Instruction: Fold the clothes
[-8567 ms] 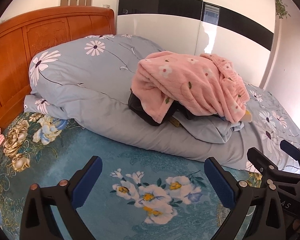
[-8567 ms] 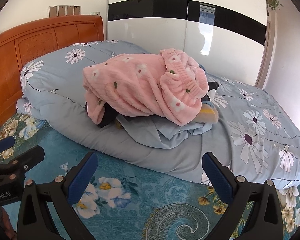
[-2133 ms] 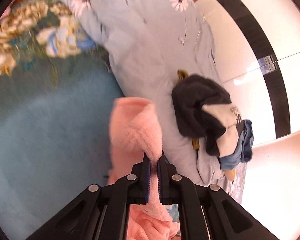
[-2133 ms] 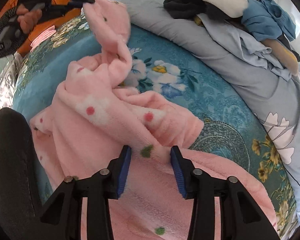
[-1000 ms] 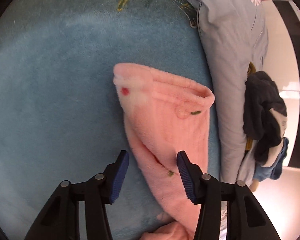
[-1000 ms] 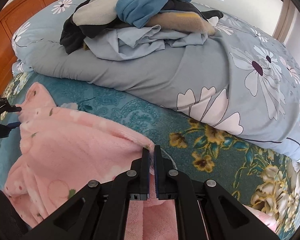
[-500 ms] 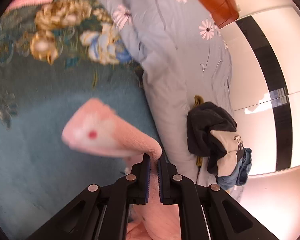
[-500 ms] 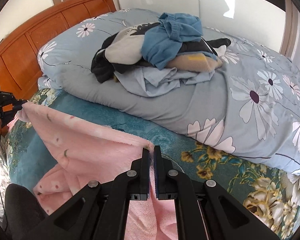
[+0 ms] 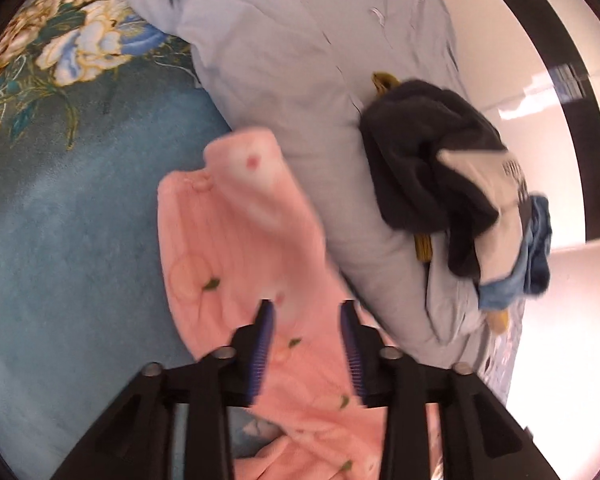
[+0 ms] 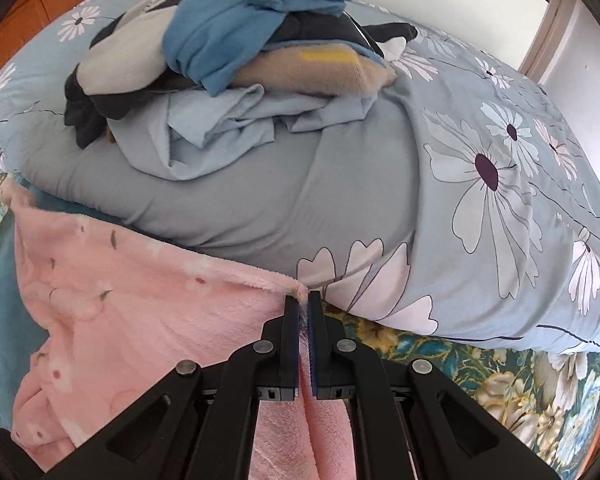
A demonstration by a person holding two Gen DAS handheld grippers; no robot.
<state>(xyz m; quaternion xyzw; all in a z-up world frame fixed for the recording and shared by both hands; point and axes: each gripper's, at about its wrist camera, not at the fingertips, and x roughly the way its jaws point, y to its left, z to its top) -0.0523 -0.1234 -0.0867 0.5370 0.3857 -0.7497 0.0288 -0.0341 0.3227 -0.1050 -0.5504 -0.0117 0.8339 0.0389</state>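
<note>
A pink fleece garment (image 9: 240, 248) with small flower prints lies spread on the teal floral bedspread (image 9: 60, 220). My left gripper (image 9: 306, 312) is open, its blue pads on either side of the pink fabric without pinching it. My right gripper (image 10: 303, 300) is shut on the garment's upper edge (image 10: 140, 300), holding a corner taut next to the grey quilt.
A rolled grey-blue daisy quilt (image 10: 340, 200) runs across the bed with a pile of clothes (image 10: 240, 40) on top: dark, cream, blue and tan items. The pile also shows in the left wrist view (image 9: 440, 184). A wooden headboard (image 10: 40, 0) is at the far left.
My left gripper has opened and let go of the pink garment, which now lies flat on the bedspread. My right gripper stays shut on its edge and has lowered toward the quilt.
</note>
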